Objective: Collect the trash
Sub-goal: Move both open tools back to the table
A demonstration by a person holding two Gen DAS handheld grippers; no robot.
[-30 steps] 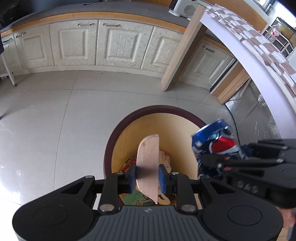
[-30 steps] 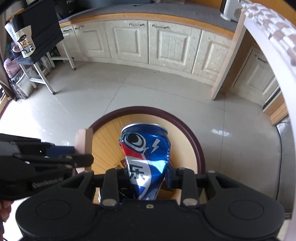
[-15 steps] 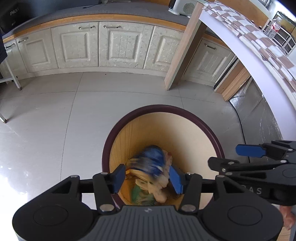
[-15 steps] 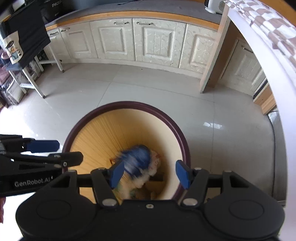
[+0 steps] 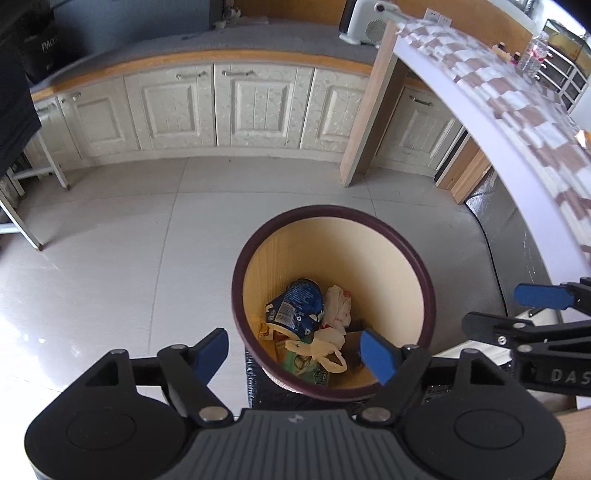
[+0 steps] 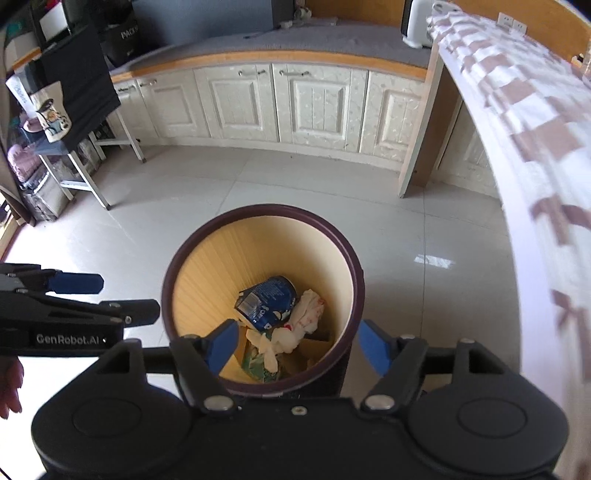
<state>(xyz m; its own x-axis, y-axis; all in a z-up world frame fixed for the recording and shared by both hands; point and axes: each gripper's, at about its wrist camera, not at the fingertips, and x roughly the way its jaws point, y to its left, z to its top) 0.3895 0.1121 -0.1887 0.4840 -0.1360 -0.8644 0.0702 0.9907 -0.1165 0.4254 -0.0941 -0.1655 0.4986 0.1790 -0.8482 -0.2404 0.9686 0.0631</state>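
Trash bin (image 5: 424, 280) holding blue can (image 5: 297, 308) and wrappers; left gripper (image 5: 295, 349), right gripper (image 6: 297, 345) just opened wide, empty; further pickups possibly pending.

The bin (image 5: 424, 280) mouth gapes open above the can (image 5: 297, 302) and wrappers; the tabletop (image 5: 517, 155) crowds its right, with bare floor (image 5: 110, 258) left.

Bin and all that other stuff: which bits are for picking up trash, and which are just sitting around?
For the job:
bin
blue can inside it
white bag inside it
left gripper, open
right gripper, open

Just there:
cupboards
checked cloth
heater
mug
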